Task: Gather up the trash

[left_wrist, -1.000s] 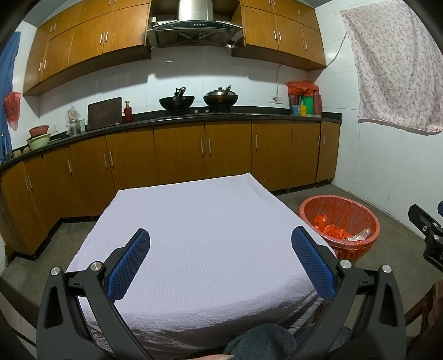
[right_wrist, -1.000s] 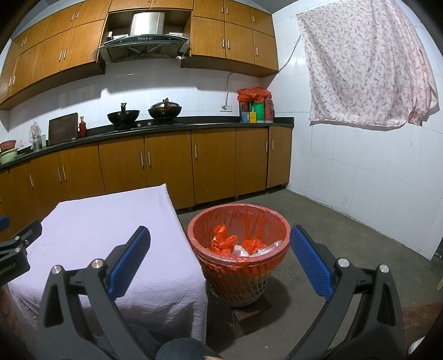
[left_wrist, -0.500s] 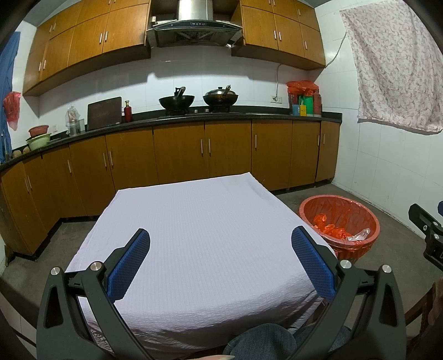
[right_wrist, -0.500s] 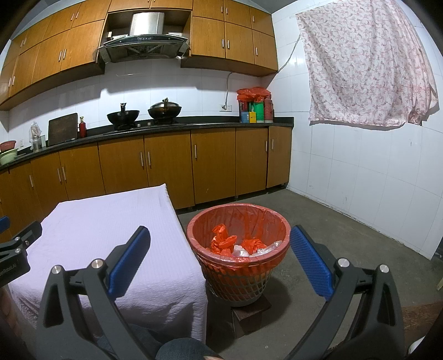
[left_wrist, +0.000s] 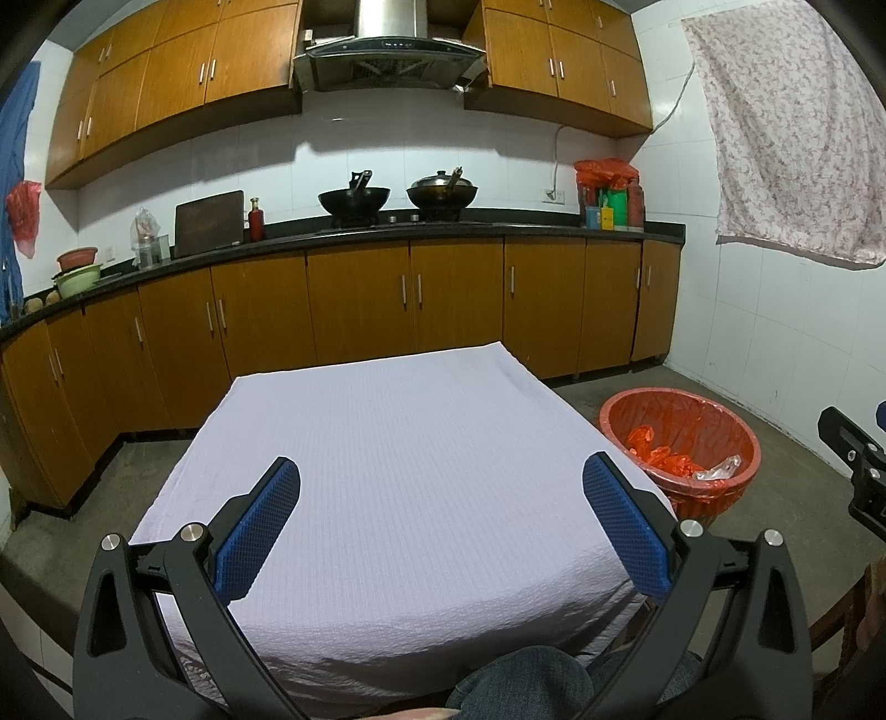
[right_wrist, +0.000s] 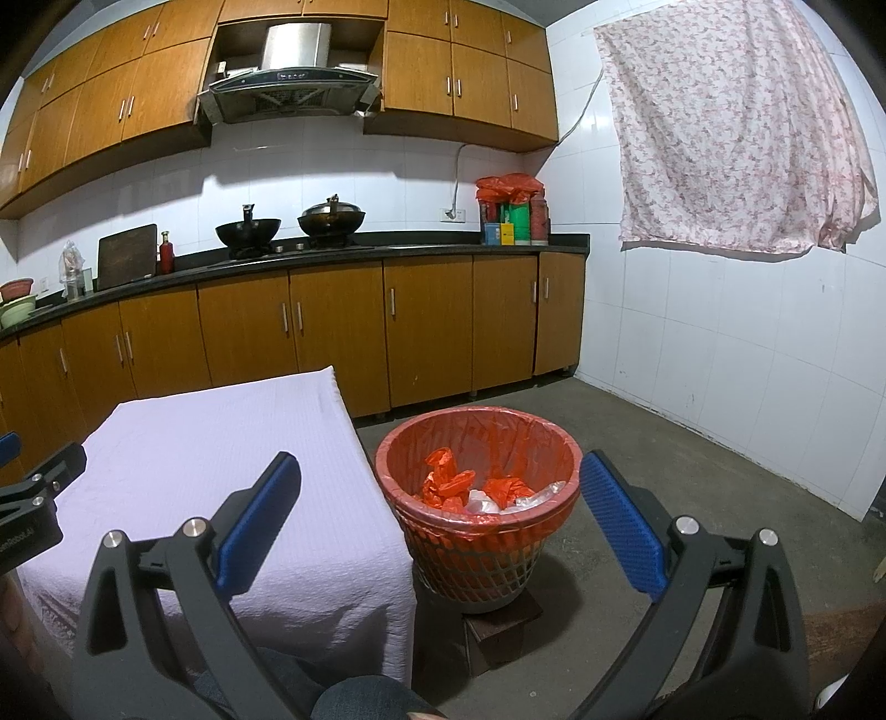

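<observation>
my left gripper [left_wrist: 441, 487] has its blue-padded fingers [left_wrist: 259, 531] spread wide with nothing between them, held above the near end of the table [left_wrist: 421, 443], which is draped in a pale lilac cloth. my right gripper [right_wrist: 440, 482] is spread just as wide and grips nothing; between its blue pads [right_wrist: 620, 520] i look at the wastebasket [right_wrist: 479, 498], a mesh basket lined with a red bag, standing on a small dark block on the concrete floor just beside the table's right edge. inside the basket lie crumpled red plastic [right_wrist: 451, 482] and some clear plastic scraps [right_wrist: 531, 495]. from the left view the same basket [left_wrist: 678, 451] sits to the right of the table, and the tip of my right gripper shows at the far right edge. my knee in blue denim [left_wrist: 520, 684] shows at the bottom. beyond stand wooden cabinets [left_wrist: 360, 302], a dark counter with two woks [left_wrist: 354, 199], a range hood [left_wrist: 387, 52], and a floral cloth [right_wrist: 731, 127] hanging on the tiled wall.
</observation>
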Demonstrator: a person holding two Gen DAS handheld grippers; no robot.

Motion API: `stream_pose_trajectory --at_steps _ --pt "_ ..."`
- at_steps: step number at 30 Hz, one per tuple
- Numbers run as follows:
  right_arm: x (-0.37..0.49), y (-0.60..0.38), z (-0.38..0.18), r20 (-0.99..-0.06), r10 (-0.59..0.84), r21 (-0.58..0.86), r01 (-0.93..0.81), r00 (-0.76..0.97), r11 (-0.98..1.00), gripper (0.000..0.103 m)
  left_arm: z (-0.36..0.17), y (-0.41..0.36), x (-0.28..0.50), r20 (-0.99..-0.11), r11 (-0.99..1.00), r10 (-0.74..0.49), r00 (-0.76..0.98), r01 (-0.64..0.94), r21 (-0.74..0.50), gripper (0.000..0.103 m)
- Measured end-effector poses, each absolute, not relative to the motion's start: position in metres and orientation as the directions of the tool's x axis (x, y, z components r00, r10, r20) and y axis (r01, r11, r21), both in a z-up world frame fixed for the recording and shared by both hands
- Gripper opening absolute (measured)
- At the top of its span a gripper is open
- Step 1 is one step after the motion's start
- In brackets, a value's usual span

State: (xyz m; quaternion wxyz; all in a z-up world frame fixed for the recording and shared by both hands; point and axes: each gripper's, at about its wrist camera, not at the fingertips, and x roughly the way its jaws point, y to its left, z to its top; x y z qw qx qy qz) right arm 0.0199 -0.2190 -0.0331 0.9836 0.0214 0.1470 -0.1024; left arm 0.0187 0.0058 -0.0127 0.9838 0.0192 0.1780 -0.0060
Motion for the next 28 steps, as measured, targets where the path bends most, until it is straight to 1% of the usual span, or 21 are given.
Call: stream_pose_trajectory --at_steps 28 --pt "0.0199 -0.2183 -0.0319 -0.295 -0.196 0.013 0.209 0.935 0.978 0.099 -0.0199 0.0076 0.0175 -0.357 0.999 -0.007 0.934 0.020 0.032 0.101"
